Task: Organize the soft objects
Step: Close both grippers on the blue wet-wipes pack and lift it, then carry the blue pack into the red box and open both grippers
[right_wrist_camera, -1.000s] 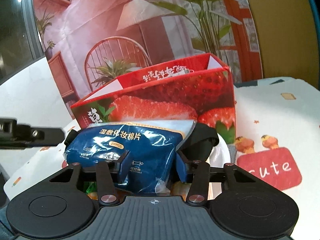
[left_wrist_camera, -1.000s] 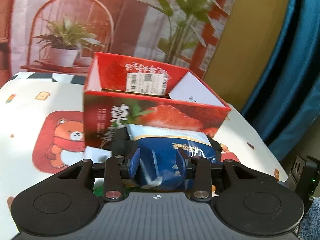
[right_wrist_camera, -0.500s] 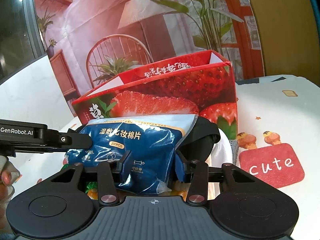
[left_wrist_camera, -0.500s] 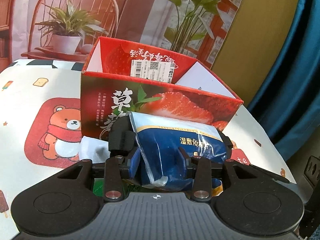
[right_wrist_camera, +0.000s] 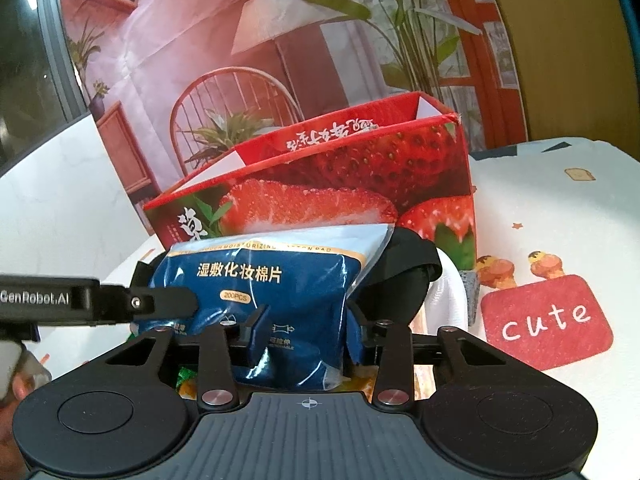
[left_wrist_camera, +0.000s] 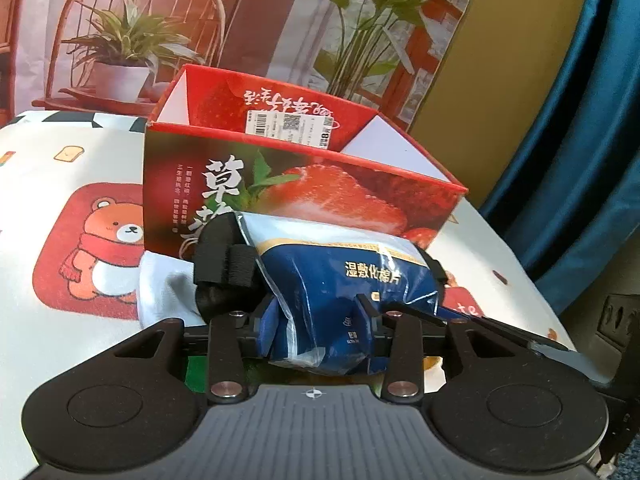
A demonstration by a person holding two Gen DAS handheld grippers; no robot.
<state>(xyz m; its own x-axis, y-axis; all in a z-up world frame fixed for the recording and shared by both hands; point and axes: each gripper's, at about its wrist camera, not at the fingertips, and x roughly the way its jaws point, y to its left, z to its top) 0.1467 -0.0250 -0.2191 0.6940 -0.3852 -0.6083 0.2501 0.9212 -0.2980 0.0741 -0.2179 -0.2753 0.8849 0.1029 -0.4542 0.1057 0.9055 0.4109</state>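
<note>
A blue bag of cotton pads (left_wrist_camera: 344,292) is held between both grippers, in front of the red strawberry box (left_wrist_camera: 304,196). My left gripper (left_wrist_camera: 320,320) is shut on the bag's left end. My right gripper (right_wrist_camera: 306,332) is shut on the bag (right_wrist_camera: 260,292) from the other side. The box (right_wrist_camera: 340,184) is open at the top and stands just behind the bag. A black soft item (left_wrist_camera: 224,264) and a white cloth (left_wrist_camera: 164,296) lie under and beside the bag. The left gripper's arm (right_wrist_camera: 96,300) shows in the right wrist view.
The table has a white cloth with a bear print (left_wrist_camera: 100,248) on the left and a red "cute" patch (right_wrist_camera: 548,320) on the right. A printed backdrop stands behind the box. A blue curtain (left_wrist_camera: 580,160) hangs on the right. Green and orange items lie under the bag.
The bag has risen a little with both grippers and sits closer to the box's front wall. The left gripper has moved up and nearer, showing more of the box's inside.
</note>
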